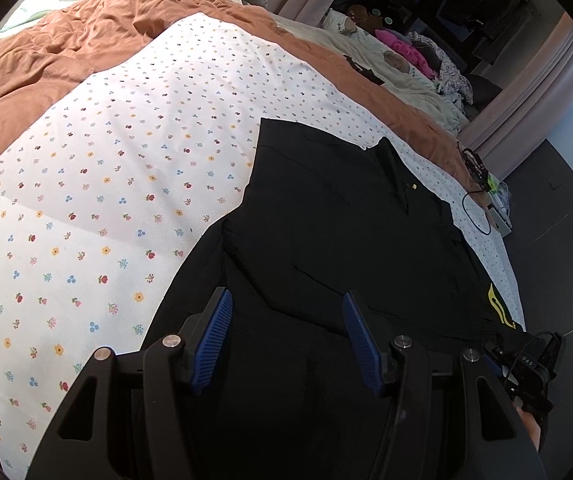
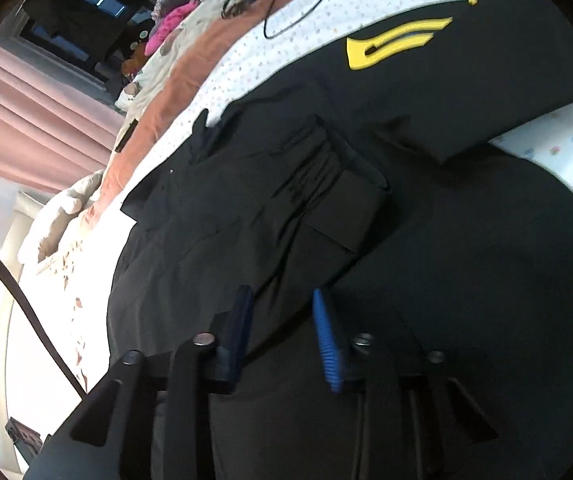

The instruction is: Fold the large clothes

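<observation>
Two hand-held grippers work over one large black garment (image 1: 326, 208) with a yellow emblem (image 2: 394, 42) printed on it, spread across a white bedsheet dotted with small flowers (image 1: 106, 160); a rust-orange quilt (image 1: 66, 48) lies bunched beyond the sheet. The garment rests flat on the near part of the bed, one sleeve or panel already laid over its body in the right wrist view.

The left gripper (image 1: 286, 340) hovers above the dark cloth with its blue ribbed pads (image 1: 214, 340) standing moderately apart and nothing between them. The right gripper (image 2: 282, 340) has its pads drawn fairly close, with a clear gap remaining; dark fabric lies beneath them, but whether any of it is pinched cannot be told from this angle.

The step in hand appears to be taking hold of the near hem or side for the next fold. To do it well, each gripper should catch a single edge near a corner, not a bunched handful, and both should lift together so the cloth stays taut between them. Carrying the edge across level and laying it square to the far edge would keep creases out; the loose flap at the middle should be smoothed first.

Small lettering on the right gripper's body, seen from the left wrist, seems to read "DAS". The emblem carries no legible words.
</observation>
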The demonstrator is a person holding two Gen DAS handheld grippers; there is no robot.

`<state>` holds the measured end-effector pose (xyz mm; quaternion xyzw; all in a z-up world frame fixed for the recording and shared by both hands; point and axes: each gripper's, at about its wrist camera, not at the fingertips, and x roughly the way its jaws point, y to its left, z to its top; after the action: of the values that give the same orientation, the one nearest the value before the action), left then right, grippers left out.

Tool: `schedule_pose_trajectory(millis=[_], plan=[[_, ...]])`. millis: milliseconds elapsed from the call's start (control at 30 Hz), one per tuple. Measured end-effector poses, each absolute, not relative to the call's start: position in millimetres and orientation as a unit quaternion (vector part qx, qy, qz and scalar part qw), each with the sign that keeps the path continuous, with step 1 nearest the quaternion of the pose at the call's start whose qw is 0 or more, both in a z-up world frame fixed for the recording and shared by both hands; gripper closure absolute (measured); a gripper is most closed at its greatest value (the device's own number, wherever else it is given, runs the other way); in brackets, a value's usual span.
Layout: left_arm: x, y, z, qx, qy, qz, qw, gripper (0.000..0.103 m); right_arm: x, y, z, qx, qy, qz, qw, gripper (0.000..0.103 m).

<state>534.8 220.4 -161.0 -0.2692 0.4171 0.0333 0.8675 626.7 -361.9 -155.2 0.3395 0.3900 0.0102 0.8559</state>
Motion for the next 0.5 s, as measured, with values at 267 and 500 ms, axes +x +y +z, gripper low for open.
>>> schedule_pose_trajectory(millis=[267, 500], plan=[[546.7, 218.2, -173.5, -0.260, 0.432, 0.049, 0.862, 0.045, 658.4, -368.2, -160.6, 0.347, 0.384, 0.012, 0.856, 0.096], [549.7, 209.7, -176.0, -0.236, 0.442, 0.053, 0.864, 0.045, 669.0, -362.7, -169.7, 0.360, 0.381, 0.010, 0.851, 0.095]])
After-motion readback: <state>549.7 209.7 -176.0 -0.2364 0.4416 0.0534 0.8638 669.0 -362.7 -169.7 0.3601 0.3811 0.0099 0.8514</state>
